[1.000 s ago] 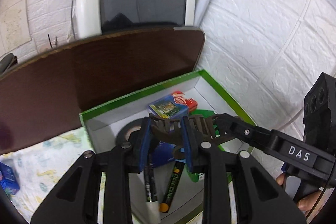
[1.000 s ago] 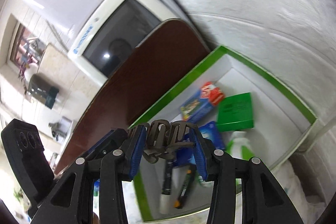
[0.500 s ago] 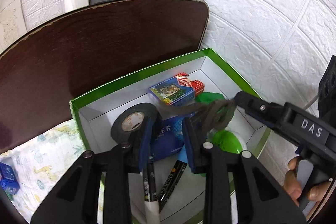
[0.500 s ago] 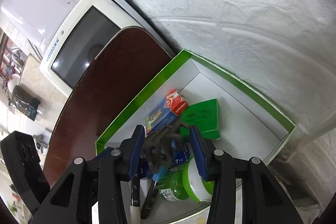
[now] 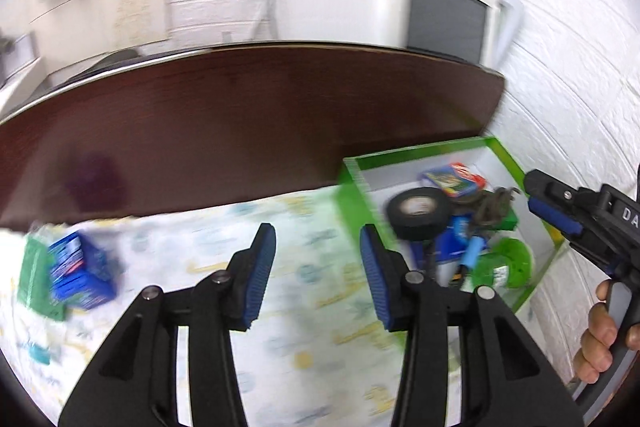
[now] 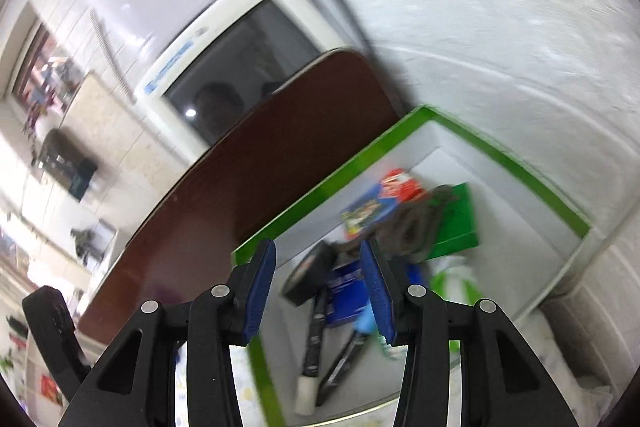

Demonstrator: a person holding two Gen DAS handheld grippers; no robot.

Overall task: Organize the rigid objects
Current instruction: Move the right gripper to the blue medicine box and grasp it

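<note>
A green-rimmed white box (image 5: 416,151) (image 6: 508,155) stands against the wall and holds a black tape roll (image 5: 418,212), a card pack (image 5: 454,180) (image 6: 380,199), a green packet (image 6: 460,223), markers (image 6: 314,343) and a dark claw-shaped clip (image 5: 494,205) (image 6: 416,223) lying on top. My left gripper (image 5: 318,275) is open and empty over the patterned cloth (image 5: 248,307), left of the box. My right gripper (image 6: 318,283) is open and empty above the box's near left side; it also shows in the left wrist view (image 5: 554,215).
A dark brown board (image 5: 240,131) stands behind the cloth and box, with a white monitor (image 5: 436,7) behind it. A white brick wall (image 5: 568,75) runs along the right. Blue and green small boxes (image 5: 76,267) lie on the cloth at the left.
The right gripper opened and let go of the dark clip, which now lies in the box. The left gripper opened wider and swung left, away from the box, over the cloth.
</note>
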